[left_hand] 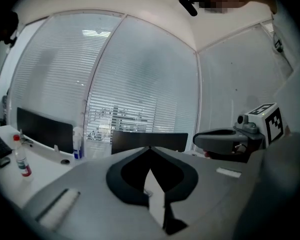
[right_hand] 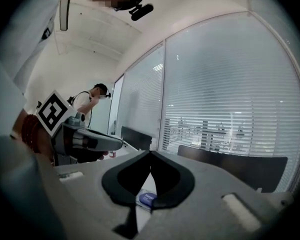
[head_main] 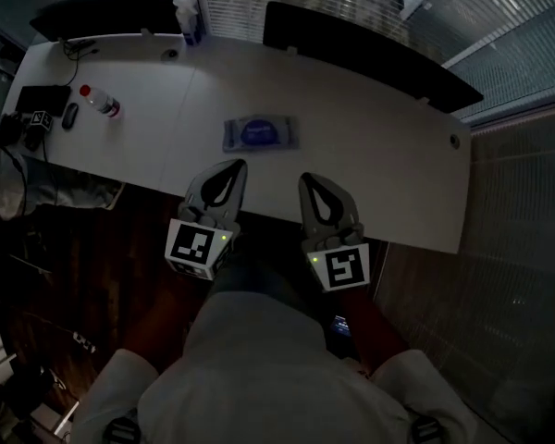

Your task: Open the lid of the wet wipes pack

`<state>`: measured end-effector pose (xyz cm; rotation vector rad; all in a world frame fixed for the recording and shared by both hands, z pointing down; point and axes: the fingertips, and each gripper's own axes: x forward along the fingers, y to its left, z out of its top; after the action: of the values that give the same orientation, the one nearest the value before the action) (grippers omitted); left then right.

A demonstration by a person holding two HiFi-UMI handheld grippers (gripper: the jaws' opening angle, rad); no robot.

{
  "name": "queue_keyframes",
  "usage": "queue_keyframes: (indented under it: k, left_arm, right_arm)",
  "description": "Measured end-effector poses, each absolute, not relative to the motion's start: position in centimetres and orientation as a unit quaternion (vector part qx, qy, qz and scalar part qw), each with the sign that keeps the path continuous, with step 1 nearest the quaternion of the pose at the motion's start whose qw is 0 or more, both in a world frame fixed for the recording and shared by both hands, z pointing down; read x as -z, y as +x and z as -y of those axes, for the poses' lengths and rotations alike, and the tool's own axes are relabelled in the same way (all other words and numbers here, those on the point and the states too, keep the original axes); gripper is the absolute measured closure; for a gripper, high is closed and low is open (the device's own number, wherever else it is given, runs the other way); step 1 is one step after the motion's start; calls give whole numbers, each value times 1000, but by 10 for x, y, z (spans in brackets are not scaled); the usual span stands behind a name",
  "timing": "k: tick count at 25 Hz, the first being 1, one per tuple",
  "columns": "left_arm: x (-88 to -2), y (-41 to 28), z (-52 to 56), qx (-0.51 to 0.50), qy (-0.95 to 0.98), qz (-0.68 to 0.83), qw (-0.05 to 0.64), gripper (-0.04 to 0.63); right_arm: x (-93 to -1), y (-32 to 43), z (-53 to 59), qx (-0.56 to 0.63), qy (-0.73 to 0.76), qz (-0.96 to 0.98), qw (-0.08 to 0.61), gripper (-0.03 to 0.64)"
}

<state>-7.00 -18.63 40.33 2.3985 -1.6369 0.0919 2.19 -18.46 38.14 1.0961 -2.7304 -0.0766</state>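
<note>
Wet wipes pack [head_main: 261,133]: flat on table [head_main: 379,146], lid uppermost for access. Left gripper [head_main: 238,166], right gripper [head_main: 307,180]: jaws closed, empty, held short of it, apparently staged for approach.

The white counter [head_main: 370,155] carries 1 wet wipes pack [head_main: 261,133] near its middle. A red-capped bottle [head_main: 100,102] stands toward its left end.

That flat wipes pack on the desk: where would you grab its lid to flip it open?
I'd take the blue oval lid by its rim, coming down from above: the wet wipes pack lies flat on the desk with the lid facing up, so only its thin edge offers a hold. Which side carries the lift tab is too small to tell.
</note>
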Motion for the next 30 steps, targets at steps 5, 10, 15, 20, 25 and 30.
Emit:
queue_keyframes:
  k: [5, 10, 15, 20, 25, 30]
  left_arm:
    - [-461, -77, 212, -68, 812, 564, 135, 592]
    - [-545, -88, 235, -109, 795, 572, 168, 592]
    - [-607, -106, 242, -153, 769, 588, 197, 592]
    - [-672, -122, 259, -202, 750, 591, 218, 592]
    - [-712, -127, 265, -238, 738, 591, 225, 592]
    - [-731, -128, 271, -254, 732, 588, 230, 592]
  right_arm:
    - [-432, 5, 210, 65, 337, 926, 156, 615]
    - [-478, -11, 224, 80, 312, 927, 191, 615]
    - [-529, -29, 235, 95, 277, 927, 234, 574]
    - [-589, -43, 257, 119, 258, 918, 278, 561]
    - [-636, -59, 266, 150, 237, 904, 322, 554]
    - [-676, -66, 271, 206, 211, 887, 357, 540]
